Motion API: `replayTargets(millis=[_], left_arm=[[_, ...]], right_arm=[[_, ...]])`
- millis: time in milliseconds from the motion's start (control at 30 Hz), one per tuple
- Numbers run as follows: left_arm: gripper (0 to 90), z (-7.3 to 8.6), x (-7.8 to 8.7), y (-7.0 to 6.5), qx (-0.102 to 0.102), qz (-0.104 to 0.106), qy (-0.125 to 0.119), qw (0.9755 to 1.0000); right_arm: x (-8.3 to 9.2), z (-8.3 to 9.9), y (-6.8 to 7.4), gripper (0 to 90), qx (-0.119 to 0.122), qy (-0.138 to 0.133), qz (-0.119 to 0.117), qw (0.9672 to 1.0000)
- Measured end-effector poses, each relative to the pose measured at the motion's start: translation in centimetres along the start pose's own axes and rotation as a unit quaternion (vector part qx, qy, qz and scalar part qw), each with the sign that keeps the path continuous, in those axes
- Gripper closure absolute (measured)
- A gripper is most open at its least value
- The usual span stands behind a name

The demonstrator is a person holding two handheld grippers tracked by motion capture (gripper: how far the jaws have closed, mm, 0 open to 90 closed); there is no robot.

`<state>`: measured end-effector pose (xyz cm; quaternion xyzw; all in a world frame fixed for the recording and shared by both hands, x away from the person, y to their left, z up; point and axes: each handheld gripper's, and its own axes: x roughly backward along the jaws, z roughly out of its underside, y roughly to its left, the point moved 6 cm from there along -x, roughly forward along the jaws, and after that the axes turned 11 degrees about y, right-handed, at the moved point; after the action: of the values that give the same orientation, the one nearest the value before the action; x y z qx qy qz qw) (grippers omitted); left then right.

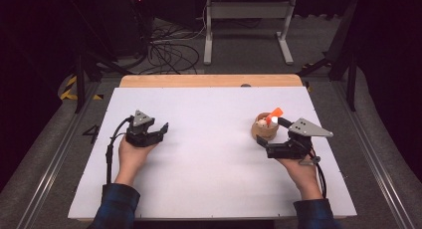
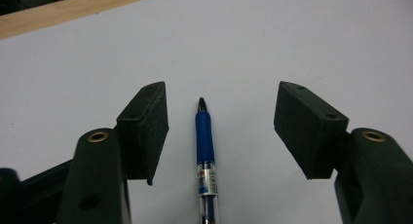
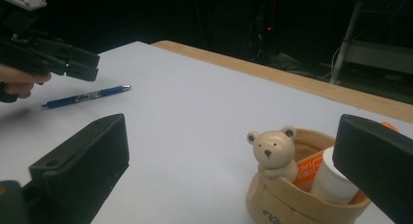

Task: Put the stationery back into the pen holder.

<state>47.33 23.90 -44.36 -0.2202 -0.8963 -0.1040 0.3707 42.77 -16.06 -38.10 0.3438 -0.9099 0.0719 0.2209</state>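
Note:
A blue pen (image 2: pixel 204 146) lies on the white table between the spread jaws of my left gripper (image 2: pixel 224 114), tip pointing away; nothing touches it. The right gripper view has the same pen (image 3: pixel 85 96) just under the left gripper (image 3: pixel 80 65), which a hand holds. A beige cup-shaped holder (image 1: pixel 263 131) with a small bear figure (image 3: pixel 272 151) on its rim stands at the right. It contains an orange item (image 1: pixel 273 114) and a white cylinder (image 3: pixel 333 180). My right gripper (image 1: pixel 272 133) is open, its jaws on either side of the holder without touching it.
The white table top (image 1: pixel 209 179) has a wooden strip (image 1: pixel 209 80) along its far edge. Beyond it on the floor are cables (image 1: pixel 169 52) and a metal frame (image 1: pixel 246 12). Dark stands flank the table.

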Motion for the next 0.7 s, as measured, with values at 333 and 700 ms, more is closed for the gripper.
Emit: replayTargets(millis=[333,700], left_arm=[[49.6,-0.1,-2.0,0.9,0.003,0.002,0.041,0.9991],[58.6,0.6,-3.8,1.5,0.007,0.011,0.093,0.9955]], right_arm=[[-0.1,0.1,0.1,1.1,0.001,0.002,-0.004,1.0000],[0.0,0.1,0.1,1.3,-0.002,0.003,-0.005,1.0000]])
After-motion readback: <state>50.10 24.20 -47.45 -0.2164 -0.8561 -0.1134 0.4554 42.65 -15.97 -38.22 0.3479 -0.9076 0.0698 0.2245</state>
